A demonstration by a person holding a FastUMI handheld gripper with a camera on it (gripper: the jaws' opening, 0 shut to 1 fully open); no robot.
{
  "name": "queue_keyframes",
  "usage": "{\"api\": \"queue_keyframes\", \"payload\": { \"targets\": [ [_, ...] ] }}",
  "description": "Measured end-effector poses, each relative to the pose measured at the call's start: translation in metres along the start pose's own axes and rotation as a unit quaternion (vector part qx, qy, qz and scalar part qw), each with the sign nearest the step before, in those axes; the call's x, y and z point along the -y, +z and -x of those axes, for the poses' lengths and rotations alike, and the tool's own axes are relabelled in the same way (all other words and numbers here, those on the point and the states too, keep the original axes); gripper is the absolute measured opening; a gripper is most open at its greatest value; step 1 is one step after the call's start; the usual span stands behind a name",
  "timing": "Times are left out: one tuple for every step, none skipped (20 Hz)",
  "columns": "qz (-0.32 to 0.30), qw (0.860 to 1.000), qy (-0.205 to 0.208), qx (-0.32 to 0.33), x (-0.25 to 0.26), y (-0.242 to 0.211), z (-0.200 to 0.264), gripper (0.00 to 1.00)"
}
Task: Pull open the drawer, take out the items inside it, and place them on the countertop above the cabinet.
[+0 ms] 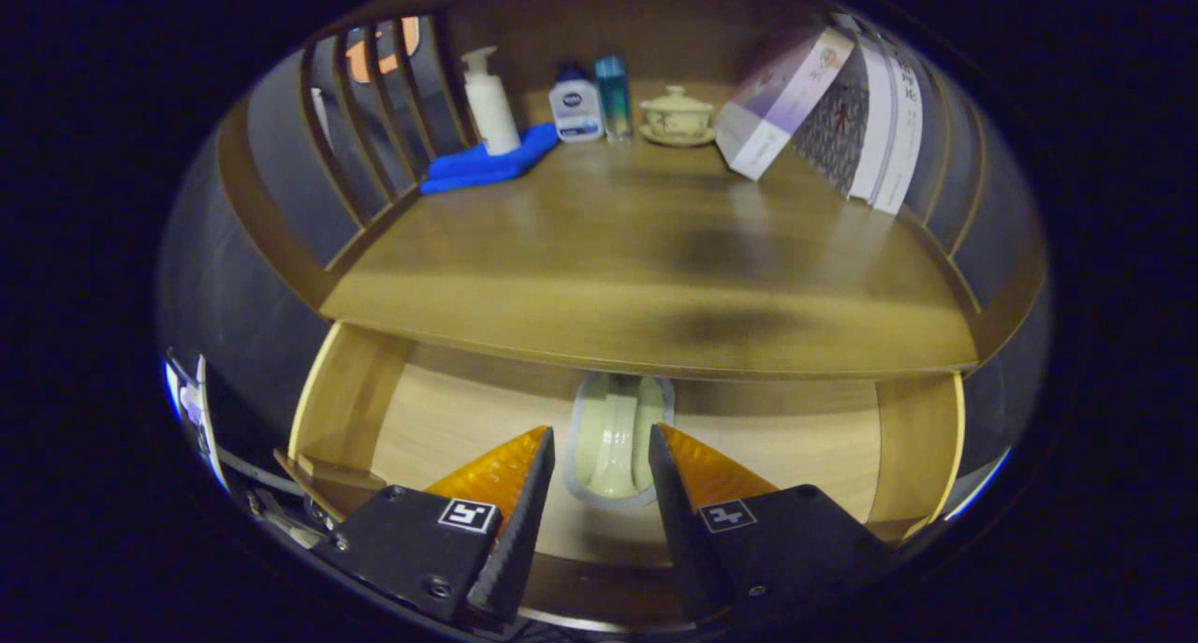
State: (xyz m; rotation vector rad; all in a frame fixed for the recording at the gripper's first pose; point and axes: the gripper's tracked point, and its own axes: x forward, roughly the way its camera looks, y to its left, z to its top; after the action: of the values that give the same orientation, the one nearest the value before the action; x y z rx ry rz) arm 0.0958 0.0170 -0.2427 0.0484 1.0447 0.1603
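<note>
Gripper (599, 446) hangs over the open drawer (449, 418), fingers spread wide, gripping nothing. A pale green packet (616, 437) lies on the drawer floor between the fingertips, partly tucked under the countertop (599, 250) edge at twelve o'clock. Far back on that countertop: a blue cloth (487, 168) at eleven o'clock with a white pump bottle (490, 100) on it, two small bottles (591, 102), a lidded cup (676, 114) at twelve, leaning books (833, 109) at one.

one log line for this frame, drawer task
drawer: open | pale green item: inside, between the fingers, not gripped | gripper: open, poised over item | countertop: item not yet placed
</note>
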Motion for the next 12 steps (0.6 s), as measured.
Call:
{"api": "queue_keyframes", "payload": {
  "targets": [
    [-0.002,1.0,-0.004,-0.009,0.001,0.0,-0.007,0.64],
    [0.0,1.0,-0.008,-0.017,0.002,0.002,-0.012,0.64],
    [0.002,1.0,-0.017,-0.024,0.004,0.002,-0.017,0.63],
    [0.001,0.999,-0.023,-0.034,0.006,0.002,-0.02,0.63],
    [-0.003,0.999,-0.021,-0.043,0.003,0.0,-0.024,0.64],
    [-0.006,0.999,-0.021,-0.05,0.002,-0.001,-0.028,0.63],
    [-0.005,0.998,-0.024,-0.055,0.004,-0.003,-0.031,0.61],
    [-0.009,0.998,-0.023,-0.065,0.002,-0.006,-0.033,0.61],
    [-0.005,0.997,-0.021,-0.068,0.0,-0.009,-0.036,0.6],
    [0.0,0.997,-0.032,-0.069,0.004,-0.01,-0.036,0.58],
    [0.002,0.997,-0.04,-0.066,0.006,-0.01,-0.037,0.51],
    [0.003,0.997,-0.038,-0.067,0.006,-0.009,-0.037,0.4]
  ]
}}
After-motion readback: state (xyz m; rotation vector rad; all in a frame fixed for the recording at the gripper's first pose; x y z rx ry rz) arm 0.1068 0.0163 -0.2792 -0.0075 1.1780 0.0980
